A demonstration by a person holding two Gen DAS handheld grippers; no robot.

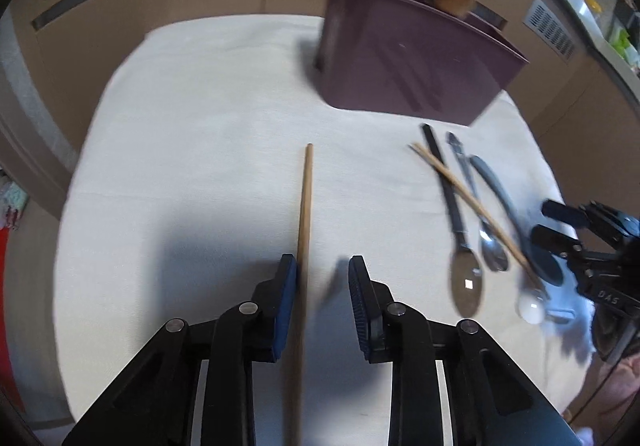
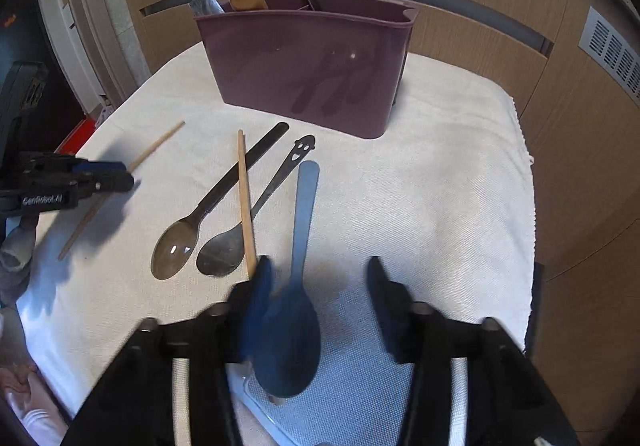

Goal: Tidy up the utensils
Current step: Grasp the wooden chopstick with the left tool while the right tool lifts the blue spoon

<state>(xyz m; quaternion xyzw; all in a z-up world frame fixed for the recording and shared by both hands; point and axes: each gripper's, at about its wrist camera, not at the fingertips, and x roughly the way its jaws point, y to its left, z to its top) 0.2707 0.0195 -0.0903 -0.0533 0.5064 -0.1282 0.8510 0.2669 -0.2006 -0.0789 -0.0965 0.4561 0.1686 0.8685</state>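
Cream woven cloth covers the table (image 2: 460,182); a maroon plastic utensil caddy (image 2: 308,66) stands at the far side. Left gripper (image 1: 322,286), jaws open, straddles a lone thin wooden chopstick (image 1: 306,198): light, stiff, prone to roll; best pinched mid-shaft. Right gripper (image 2: 318,286), jaws open, hovers over a blue-grey plastic spoon (image 2: 298,286): smooth, better taken by the flat handle.
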